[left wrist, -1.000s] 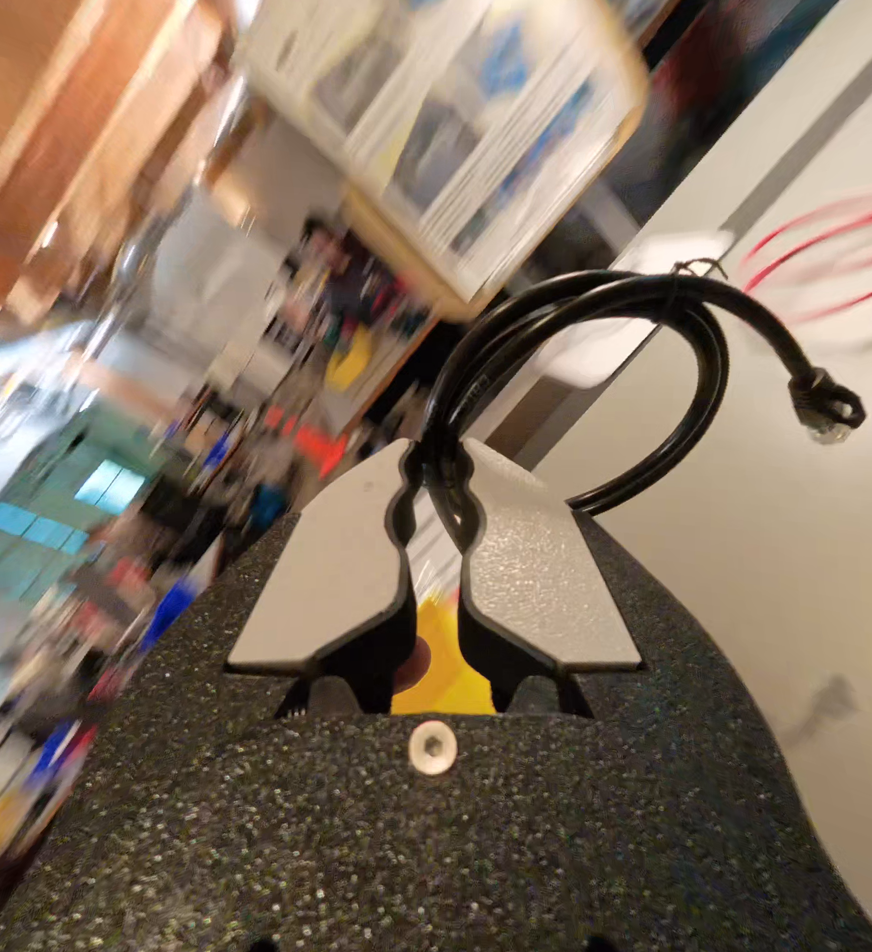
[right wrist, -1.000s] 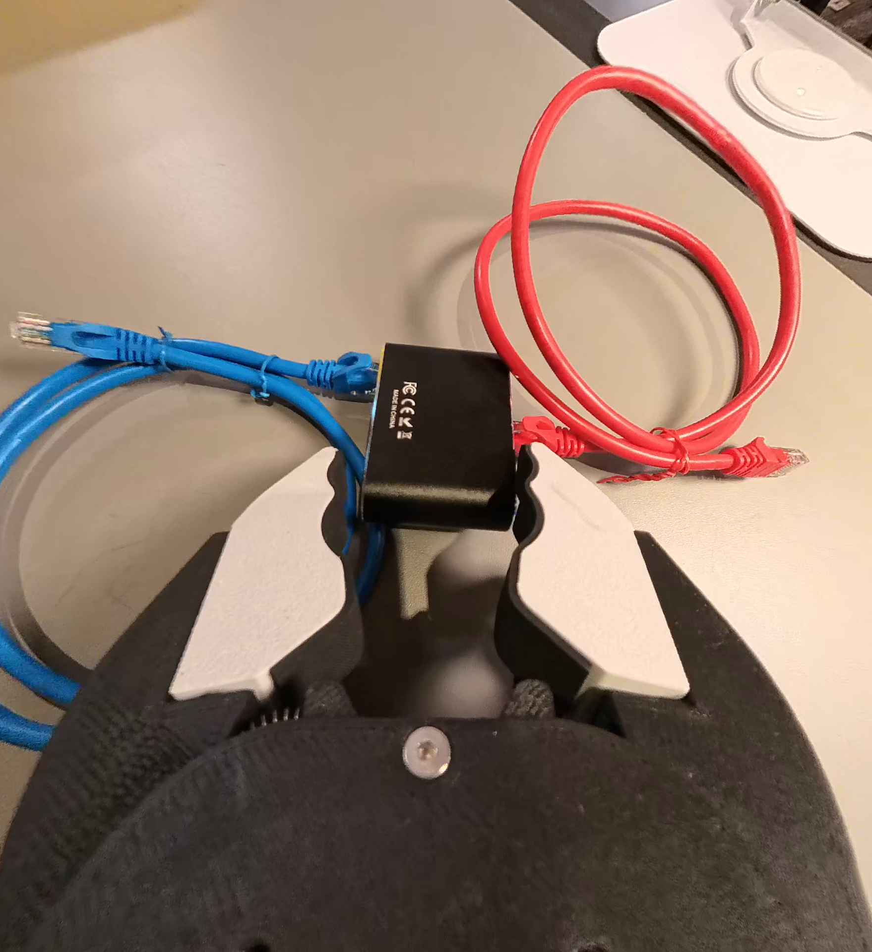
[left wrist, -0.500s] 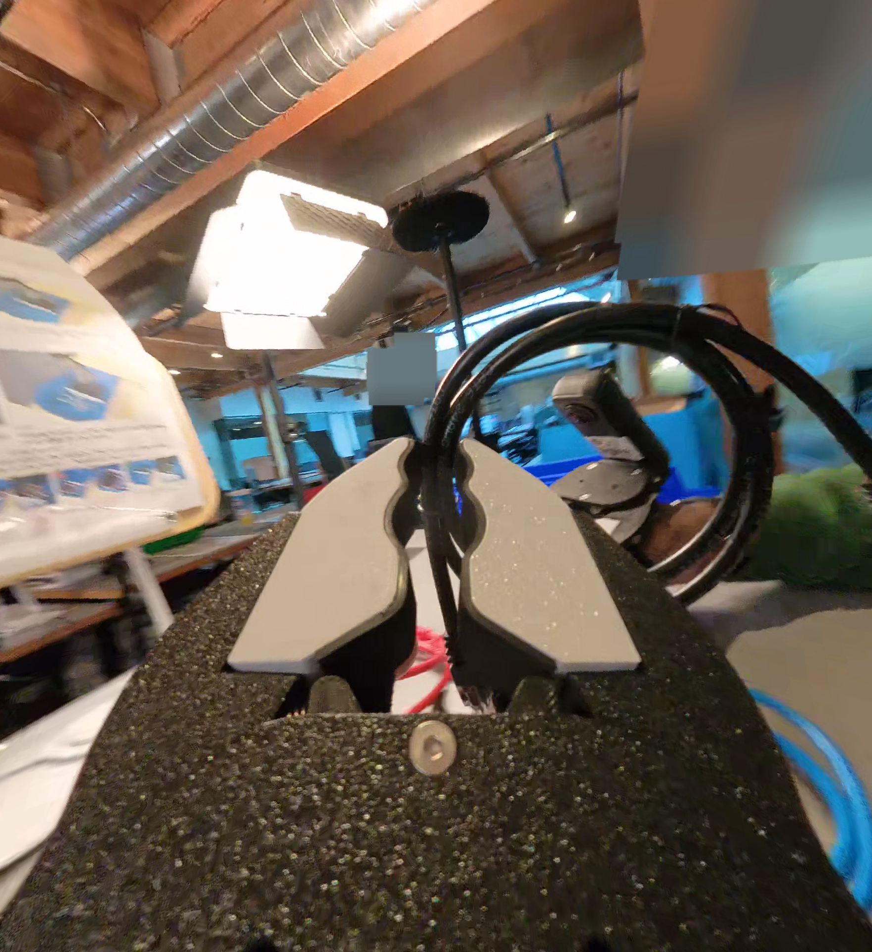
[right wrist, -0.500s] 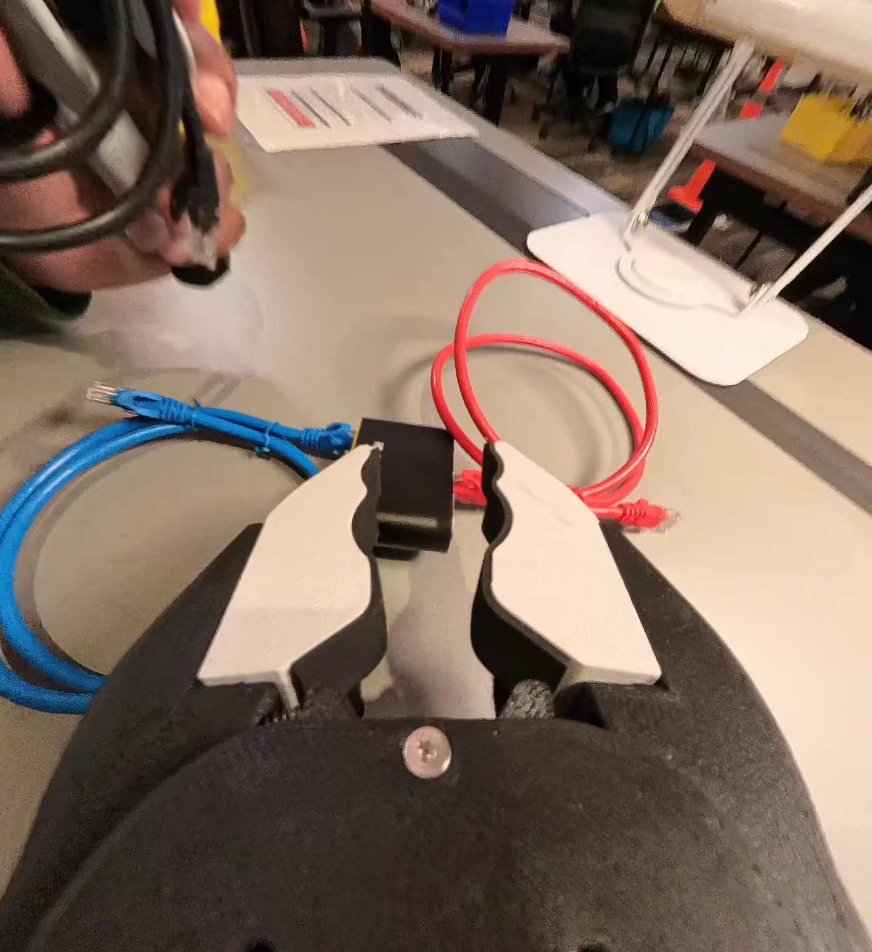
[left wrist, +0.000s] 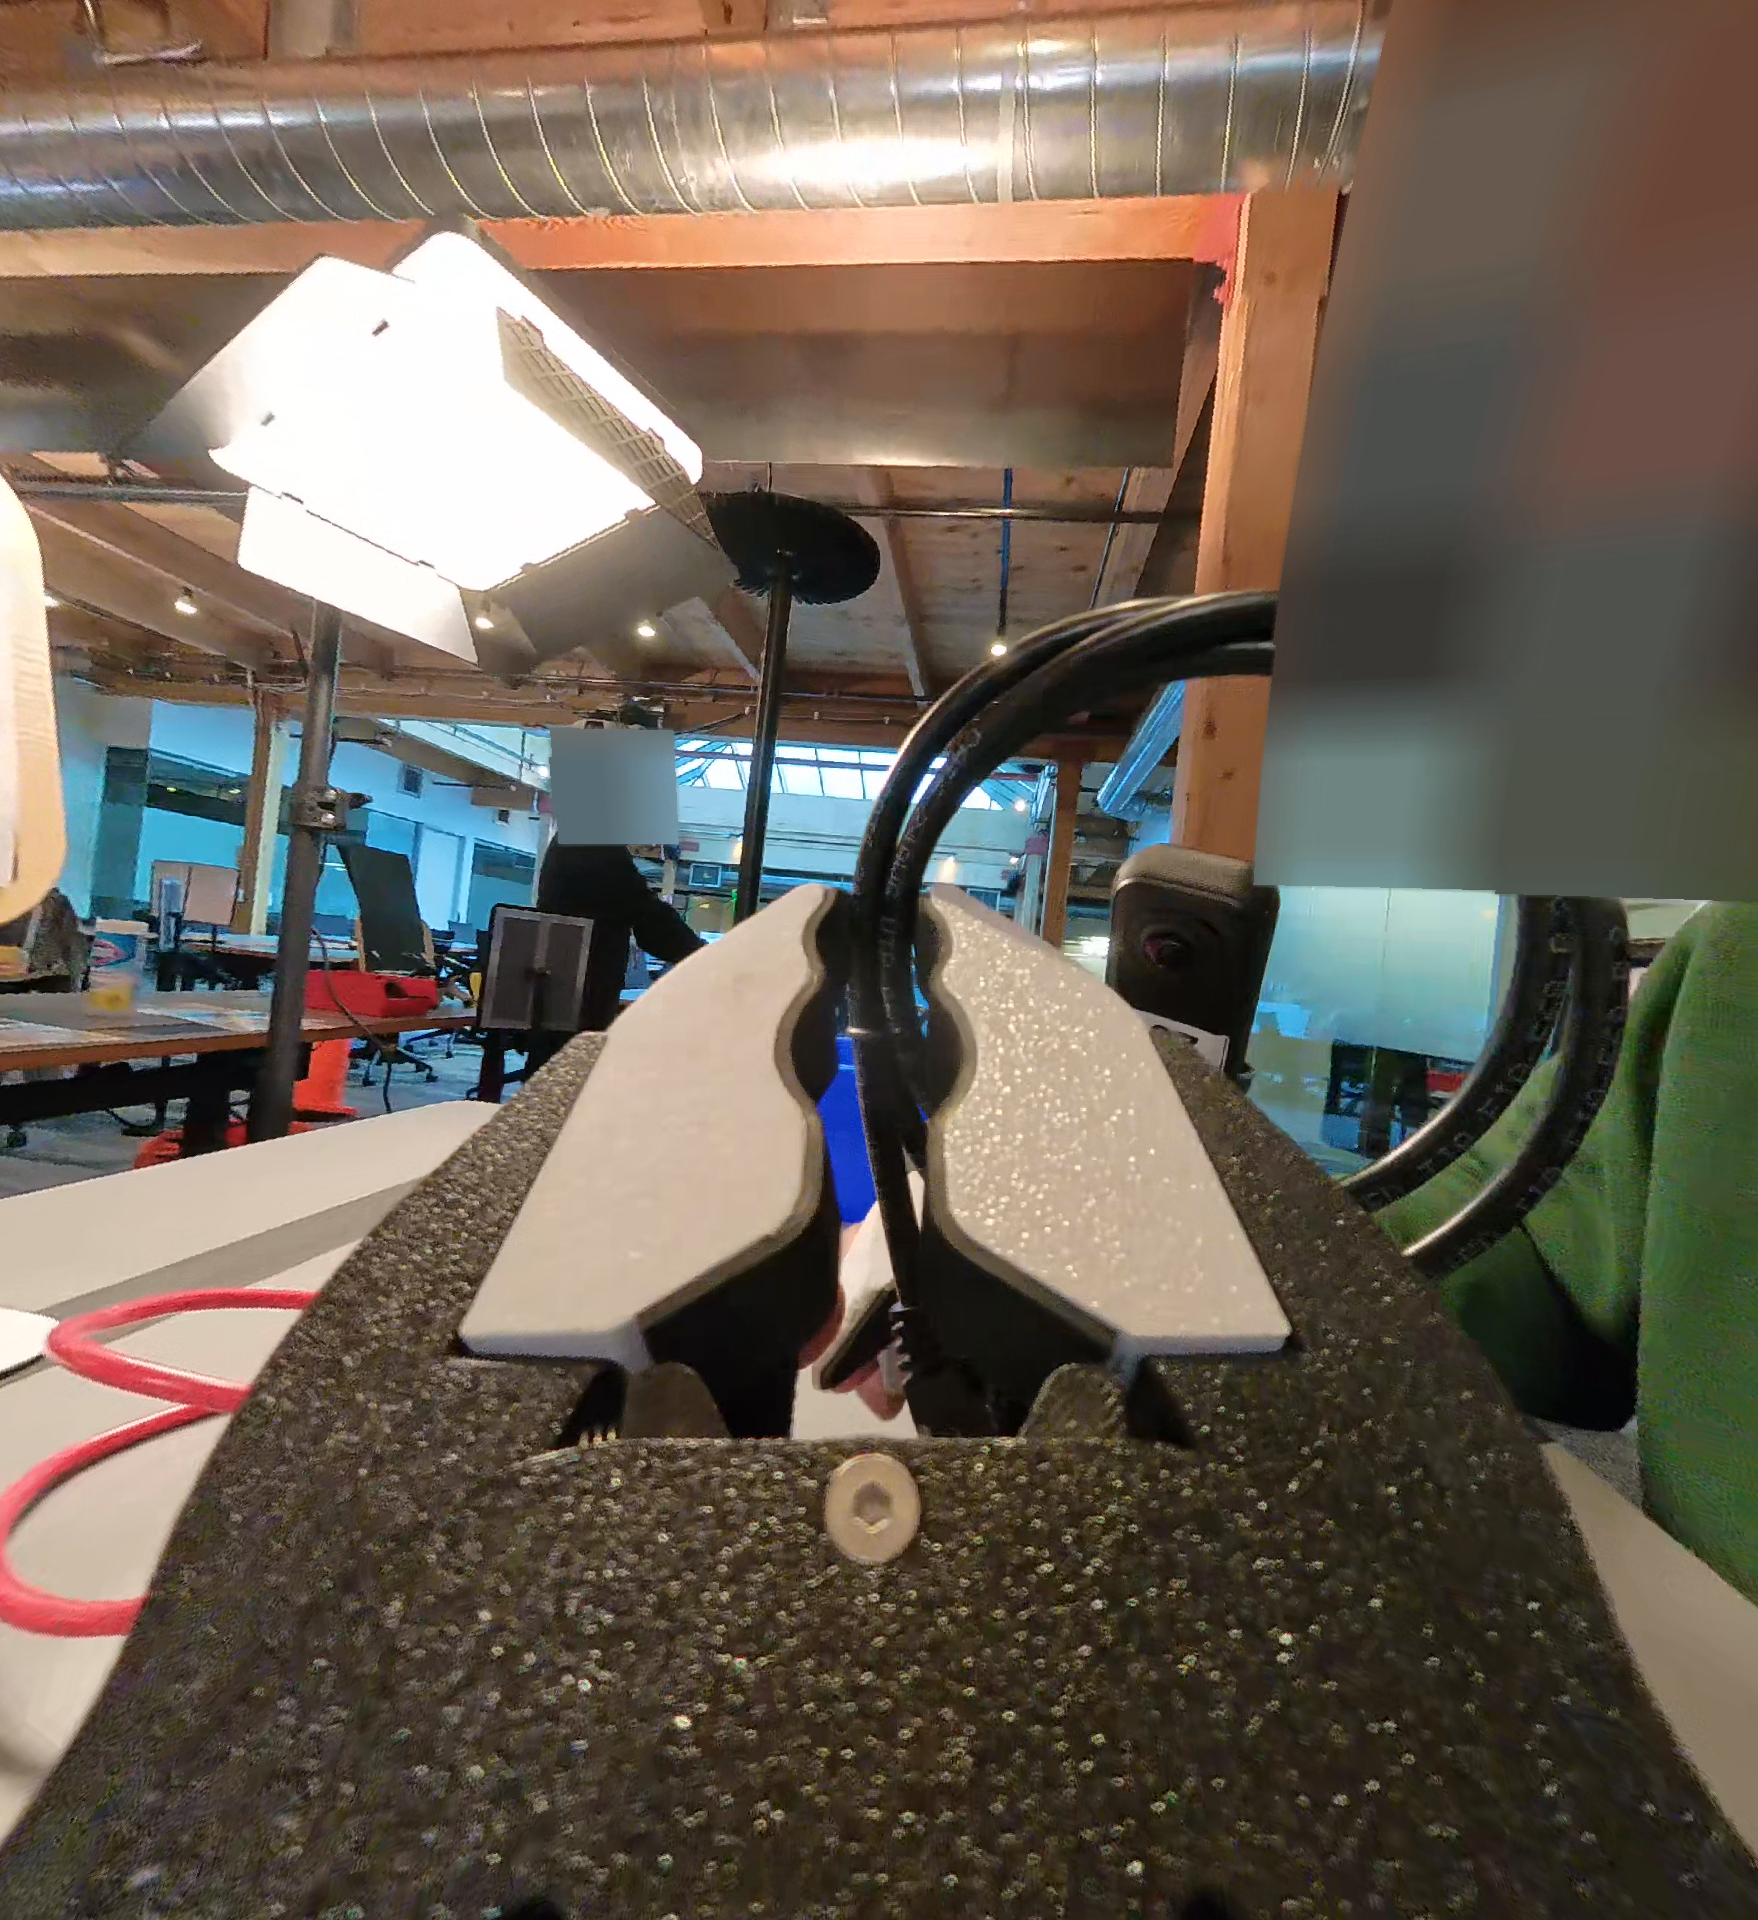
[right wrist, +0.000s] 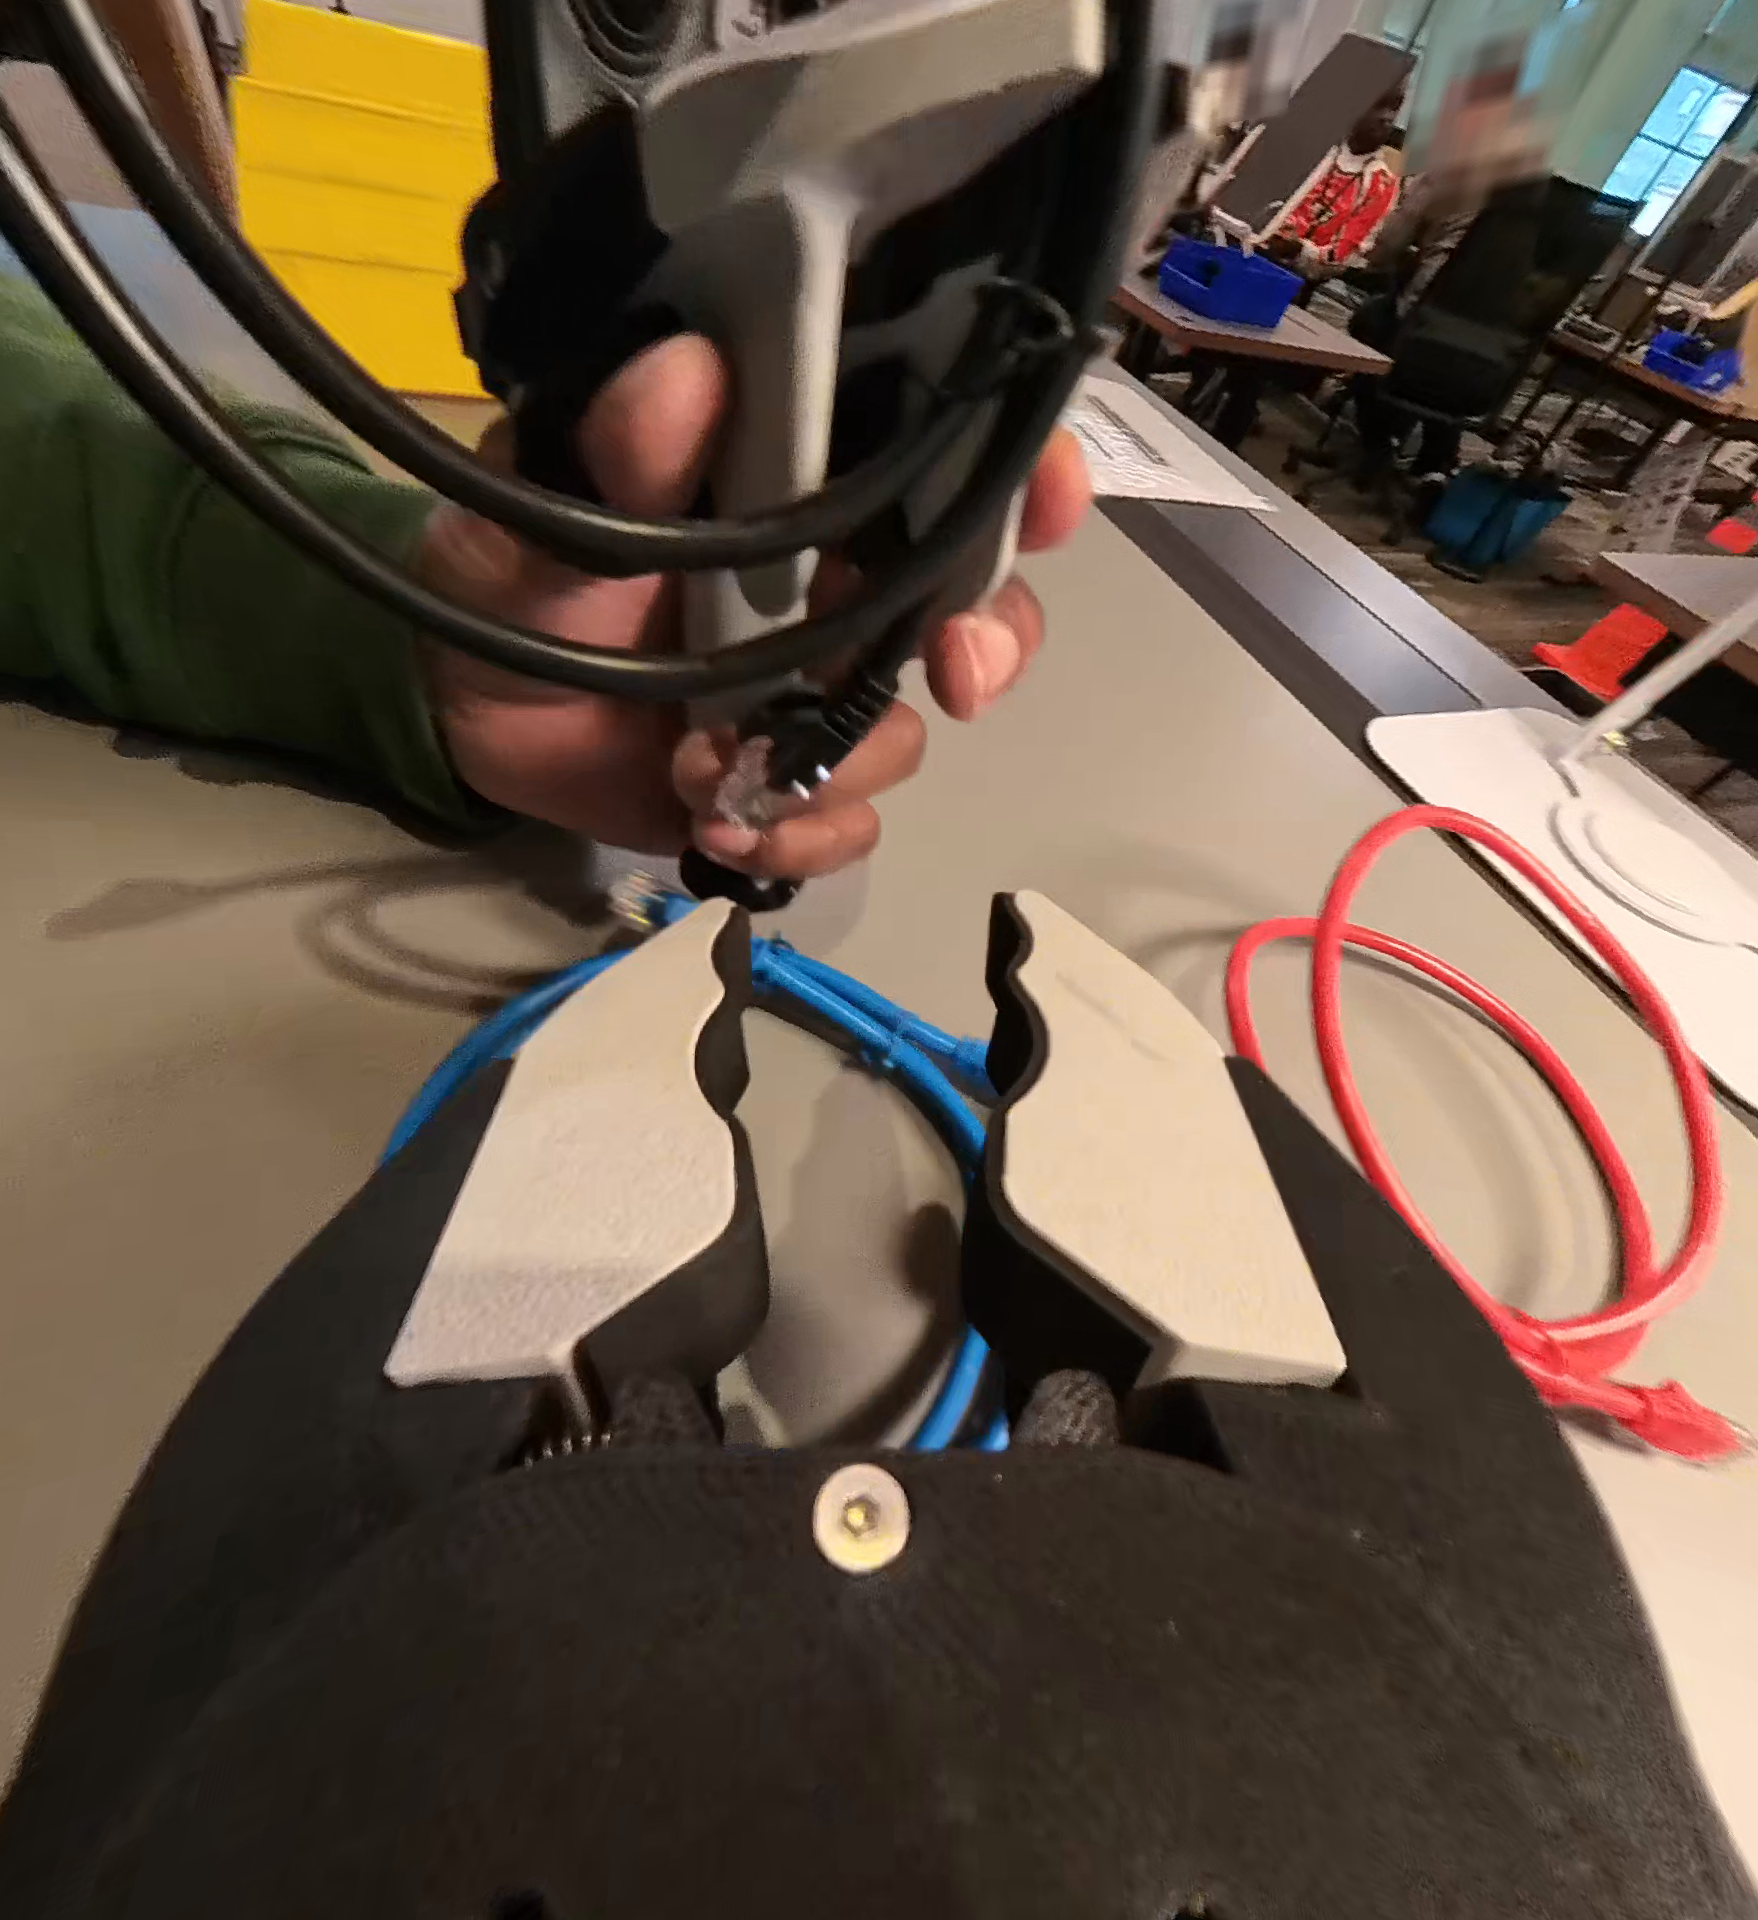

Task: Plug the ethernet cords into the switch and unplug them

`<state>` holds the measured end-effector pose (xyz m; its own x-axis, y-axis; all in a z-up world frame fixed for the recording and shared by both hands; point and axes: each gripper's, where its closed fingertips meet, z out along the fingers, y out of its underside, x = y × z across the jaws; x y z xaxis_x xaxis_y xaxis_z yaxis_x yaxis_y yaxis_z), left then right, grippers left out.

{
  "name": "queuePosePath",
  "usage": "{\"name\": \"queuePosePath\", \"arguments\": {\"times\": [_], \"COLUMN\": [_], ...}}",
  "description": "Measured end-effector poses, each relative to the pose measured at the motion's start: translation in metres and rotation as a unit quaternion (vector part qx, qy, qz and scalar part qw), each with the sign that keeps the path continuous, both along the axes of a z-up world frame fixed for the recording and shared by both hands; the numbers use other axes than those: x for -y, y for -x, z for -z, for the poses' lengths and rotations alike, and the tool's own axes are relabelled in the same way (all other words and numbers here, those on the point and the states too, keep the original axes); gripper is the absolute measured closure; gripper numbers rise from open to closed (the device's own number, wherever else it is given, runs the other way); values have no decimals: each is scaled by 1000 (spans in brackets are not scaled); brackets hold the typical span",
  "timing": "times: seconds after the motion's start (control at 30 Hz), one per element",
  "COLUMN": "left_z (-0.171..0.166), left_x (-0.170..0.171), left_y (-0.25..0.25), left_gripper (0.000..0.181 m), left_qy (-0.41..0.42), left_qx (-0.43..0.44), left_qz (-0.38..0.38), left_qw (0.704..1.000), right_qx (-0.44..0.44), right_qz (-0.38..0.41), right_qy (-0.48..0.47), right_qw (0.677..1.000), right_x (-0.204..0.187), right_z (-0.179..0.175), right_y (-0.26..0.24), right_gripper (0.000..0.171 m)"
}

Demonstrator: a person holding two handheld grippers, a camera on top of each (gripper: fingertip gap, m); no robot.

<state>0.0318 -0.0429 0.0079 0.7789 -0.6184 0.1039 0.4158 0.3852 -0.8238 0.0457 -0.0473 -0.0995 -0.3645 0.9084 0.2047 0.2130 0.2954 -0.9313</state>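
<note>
My left gripper [left wrist: 880, 904] is shut on a coiled black ethernet cord [left wrist: 968, 727], whose loops arch up and to the right. In the right wrist view a hand [right wrist: 584, 727] holds that gripper's handle [right wrist: 781, 416] above the table. The black cord's clear plug [right wrist: 750, 784] hangs just beyond my right gripper [right wrist: 870, 920], which is open and empty. A blue cord [right wrist: 854, 1013] lies under and between its fingers. A red cord [right wrist: 1477, 1039] lies coiled to the right and also shows in the left wrist view [left wrist: 75, 1455]. The switch is not in view.
The grey table [right wrist: 179, 1039] carries a white stand base [right wrist: 1633, 883] at the right and a paper sheet [right wrist: 1155, 457] farther back. A green sleeve [right wrist: 75, 540] rests on the table at the left. Other tables and people are beyond the table's far edge. The grippers' ends are close to 11 cm from one another.
My right gripper has left the switch, lifted and tilted up, still open. My left gripper has swung level and come close above the right gripper, still holding the black cord.
</note>
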Motion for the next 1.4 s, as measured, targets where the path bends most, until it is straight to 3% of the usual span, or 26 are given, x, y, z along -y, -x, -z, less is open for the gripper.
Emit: {"name": "queuePosePath", "arguments": {"times": [0.23, 0.47, 0.73, 0.97, 1.4], "left_z": [2, 5, 4, 5, 9], "left_x": [0, 1, 5, -1, -2], "left_y": [-10, -12, -7, 10, -7], "left_gripper": [169, 168, 168, 169, 169], "left_qy": [2, -1, -3, 16, 31], "left_qx": [-7, -21, -20, 53, 56], "left_qz": [2, 2, -4, -24, 29], "left_qw": [1000, 1000, 1000, 998, 998], "right_qx": [5, -5, -19, -4, -3], "right_qz": [-11, -4, 6, -18, -4], "right_qy": [39, 12, 11, 10, 19], "right_qw": [999, 1000, 1000, 1000, 1000], "right_x": [12, 6, -6, 3, 1], "right_z": [0, 1, -2, 3, 2], "right_y": [1, -1, -2, -4, -2], "right_gripper": [126, 151, 156, 143, 140]}}
